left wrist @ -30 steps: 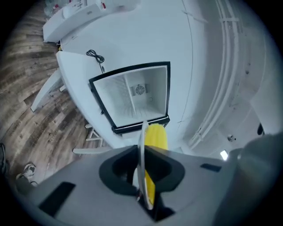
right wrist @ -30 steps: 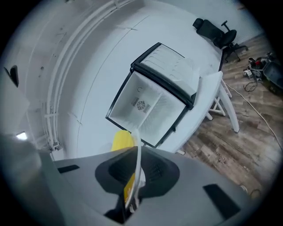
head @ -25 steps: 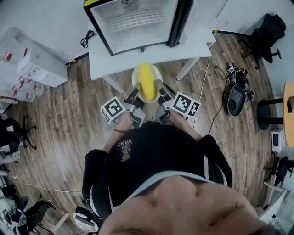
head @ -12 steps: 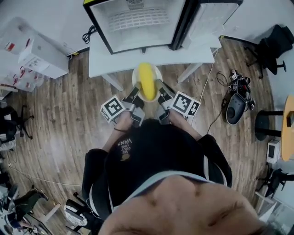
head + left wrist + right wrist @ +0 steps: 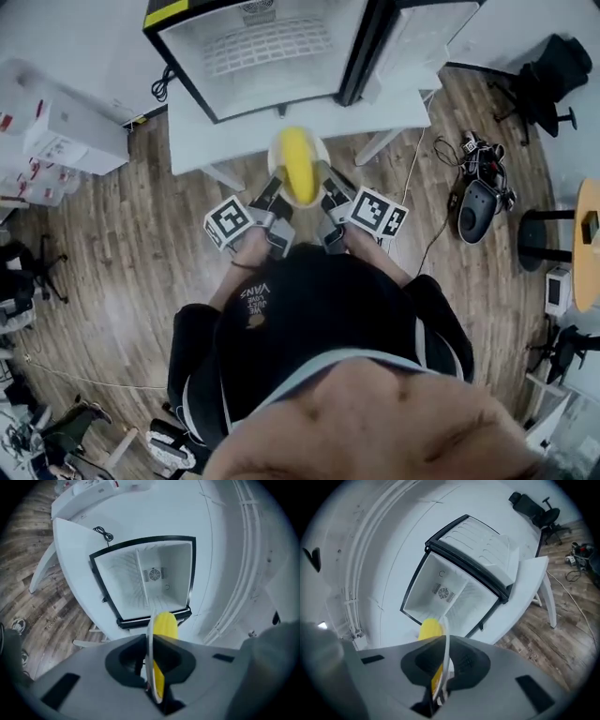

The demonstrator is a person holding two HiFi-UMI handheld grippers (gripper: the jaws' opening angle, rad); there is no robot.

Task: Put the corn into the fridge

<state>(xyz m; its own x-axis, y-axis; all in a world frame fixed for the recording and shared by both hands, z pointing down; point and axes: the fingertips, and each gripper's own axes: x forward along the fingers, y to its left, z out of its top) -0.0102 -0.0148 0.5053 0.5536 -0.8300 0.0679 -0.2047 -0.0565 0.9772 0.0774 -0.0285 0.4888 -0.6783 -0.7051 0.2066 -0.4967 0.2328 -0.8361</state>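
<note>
My left tool (image 5: 277,187) and right tool (image 5: 327,187) each pinch the thin rim of a round white plate (image 5: 278,150), one on either side. The smooth yellow corn (image 5: 299,167) lies on it, by the flat white table's (image 5: 375,114) front edge. Ahead is the boxy fridge (image 5: 272,47), door open.

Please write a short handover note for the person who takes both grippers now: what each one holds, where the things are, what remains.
The left gripper is shut on the left rim of the plate. The right gripper is shut on its right rim.
The corn lies on the plate, held up before the table.
The fridge stands on the table, door open.
Done: corn picked up. Left: put it inside.
</note>
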